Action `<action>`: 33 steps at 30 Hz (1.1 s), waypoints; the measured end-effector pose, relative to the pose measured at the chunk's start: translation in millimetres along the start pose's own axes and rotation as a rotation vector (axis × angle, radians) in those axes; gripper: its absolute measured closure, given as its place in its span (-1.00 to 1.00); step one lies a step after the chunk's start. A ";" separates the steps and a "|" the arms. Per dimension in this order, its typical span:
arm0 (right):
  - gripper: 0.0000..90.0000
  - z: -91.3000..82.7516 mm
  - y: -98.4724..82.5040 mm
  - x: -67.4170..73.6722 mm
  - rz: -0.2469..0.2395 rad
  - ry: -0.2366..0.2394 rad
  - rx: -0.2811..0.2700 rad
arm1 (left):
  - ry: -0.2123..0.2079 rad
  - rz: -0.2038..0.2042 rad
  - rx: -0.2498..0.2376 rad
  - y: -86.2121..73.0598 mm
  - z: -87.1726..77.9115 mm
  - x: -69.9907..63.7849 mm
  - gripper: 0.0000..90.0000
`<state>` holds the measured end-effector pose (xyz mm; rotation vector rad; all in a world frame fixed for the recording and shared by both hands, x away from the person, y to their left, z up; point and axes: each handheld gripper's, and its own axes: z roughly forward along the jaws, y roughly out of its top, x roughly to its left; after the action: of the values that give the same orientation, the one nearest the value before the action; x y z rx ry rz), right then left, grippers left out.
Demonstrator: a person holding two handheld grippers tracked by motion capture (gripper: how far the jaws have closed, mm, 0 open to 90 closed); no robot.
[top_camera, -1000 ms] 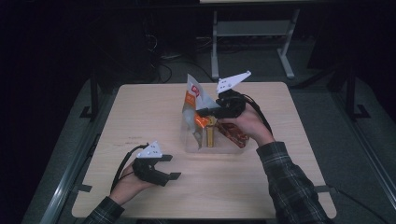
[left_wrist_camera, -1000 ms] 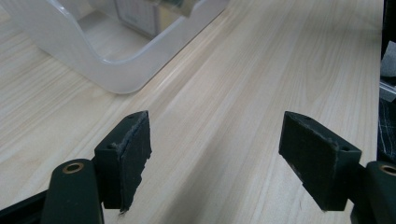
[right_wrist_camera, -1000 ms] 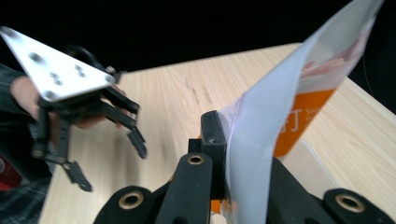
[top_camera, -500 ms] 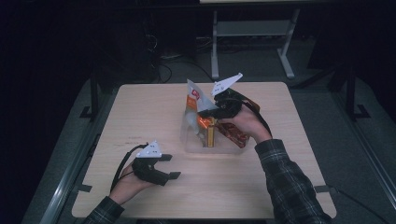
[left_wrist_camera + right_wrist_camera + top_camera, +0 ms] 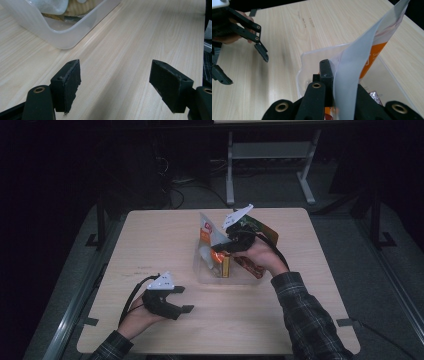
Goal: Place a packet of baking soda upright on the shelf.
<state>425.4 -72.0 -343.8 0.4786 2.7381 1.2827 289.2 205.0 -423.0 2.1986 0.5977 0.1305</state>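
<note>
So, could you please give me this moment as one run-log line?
right gripper: shut on white-orange pouch over clear bin | left gripper: open, empty, on table

Plaid dark sleeves [image 5: 310, 320] on both arms — black grippers [image 5: 167, 301] with brass-ringed pivots, worn black pads [image 5: 71, 82], grey three-cornered top plates [image 5: 161, 281], trailing black cables [image 5: 131, 297].

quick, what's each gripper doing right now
left gripper: open, holding nothing, above the table.
right gripper: shut on a white and orange pouch over the clear bin.
</note>
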 end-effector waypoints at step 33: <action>-0.19 -36.4 -24.8 36.6 0.098 -0.111 -0.110 | -0.020 0.007 0.017 0.1 4.9 -3.8 -0.45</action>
<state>377.2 -102.2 -337.0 0.6590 2.5673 1.3760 287.3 199.7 -425.6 2.2160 0.5825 0.1076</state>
